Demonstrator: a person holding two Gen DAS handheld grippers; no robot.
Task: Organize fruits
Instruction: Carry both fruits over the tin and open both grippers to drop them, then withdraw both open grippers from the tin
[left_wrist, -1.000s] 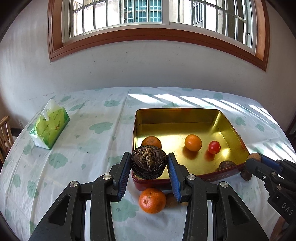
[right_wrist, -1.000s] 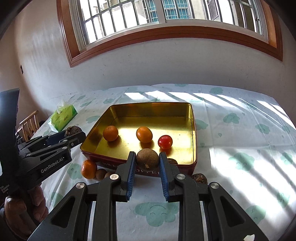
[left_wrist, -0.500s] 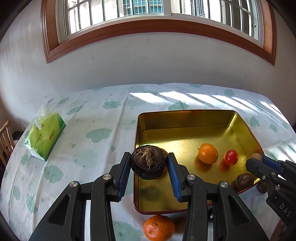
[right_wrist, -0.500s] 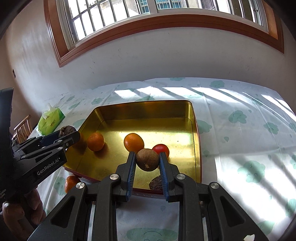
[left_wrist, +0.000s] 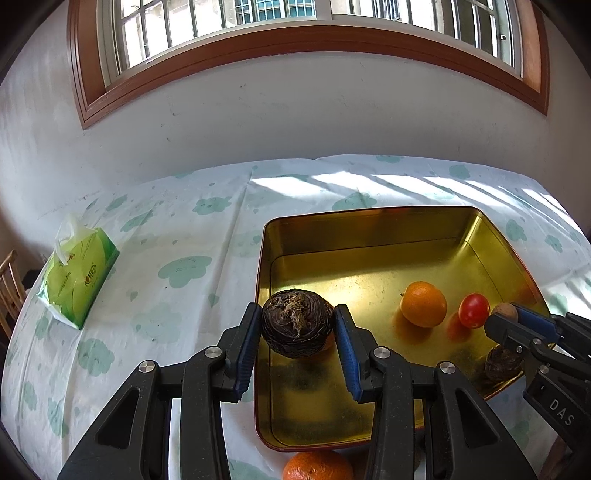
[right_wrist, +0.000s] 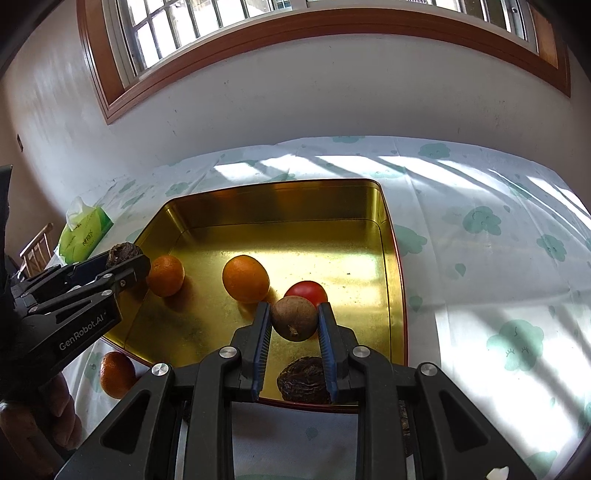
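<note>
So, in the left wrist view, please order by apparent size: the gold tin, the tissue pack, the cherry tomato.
1. Gold tin, clearly the largest.
2. Green tissue pack.
3. Cherry tomato, the smallest.

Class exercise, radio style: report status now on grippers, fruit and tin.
Left gripper shut on dark ridged fruit, over tin. Right gripper shut on brown round fruit, over tin. Tomato just beyond right's fruit; dark fruit lies below it.
</note>
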